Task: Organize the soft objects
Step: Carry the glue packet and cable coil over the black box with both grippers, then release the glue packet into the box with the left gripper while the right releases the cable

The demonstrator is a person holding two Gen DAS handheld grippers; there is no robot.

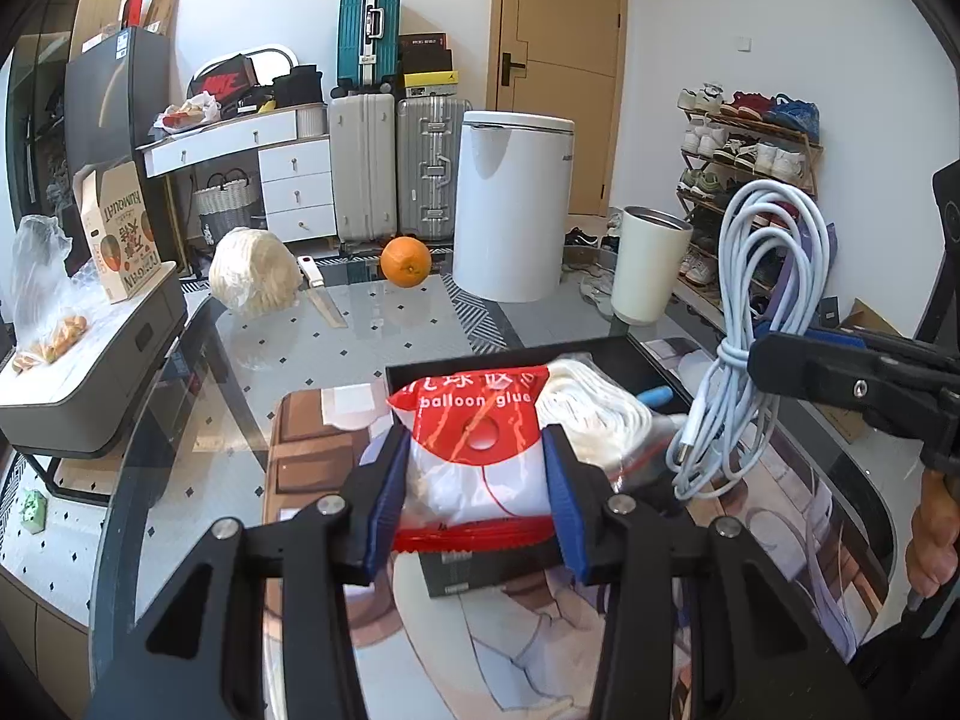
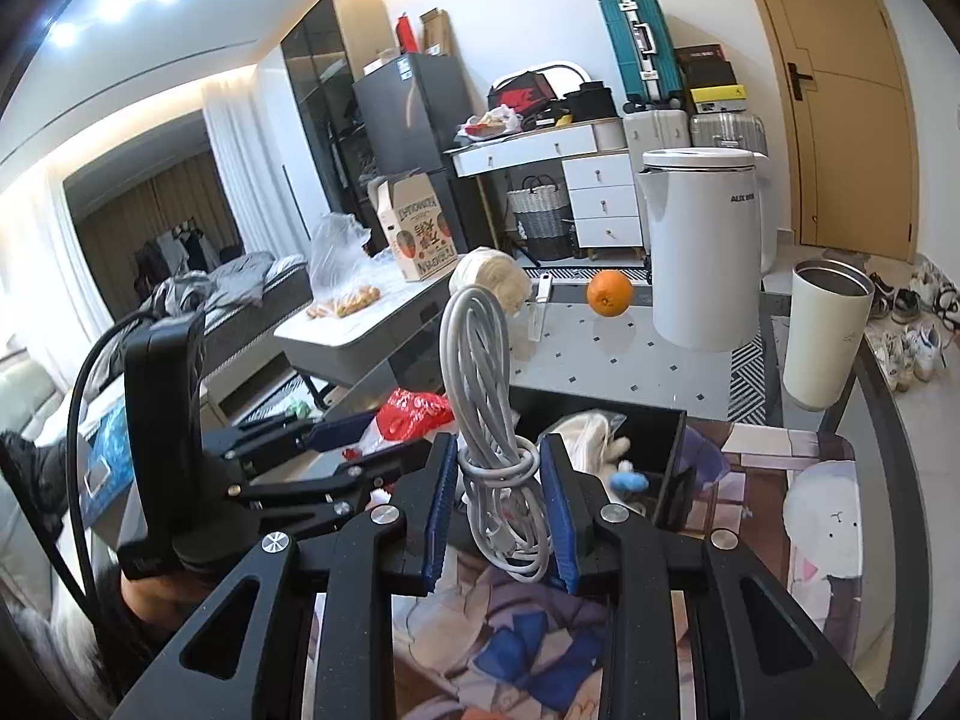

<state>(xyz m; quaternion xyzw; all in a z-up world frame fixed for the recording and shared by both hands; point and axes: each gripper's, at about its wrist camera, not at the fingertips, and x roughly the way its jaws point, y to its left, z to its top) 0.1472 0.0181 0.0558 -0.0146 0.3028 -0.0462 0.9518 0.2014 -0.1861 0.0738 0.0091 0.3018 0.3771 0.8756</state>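
A red and white "balloon glue" bag is pinched between the blue pads of my left gripper, held just above the printed mat. Behind it stands a black open box with a white rope bundle inside. My right gripper is shut on a coiled white cable whose loops stand up above the jaws. In the left wrist view the cable hangs at the right from the right gripper. In the right wrist view the left gripper carries the red bag left of the box.
On the glass table stand a cream tumbler, a tall white bin, an orange, a wrapped pale bundle and a knife. A printed mat lies under the box. A shoe rack stands at the right.
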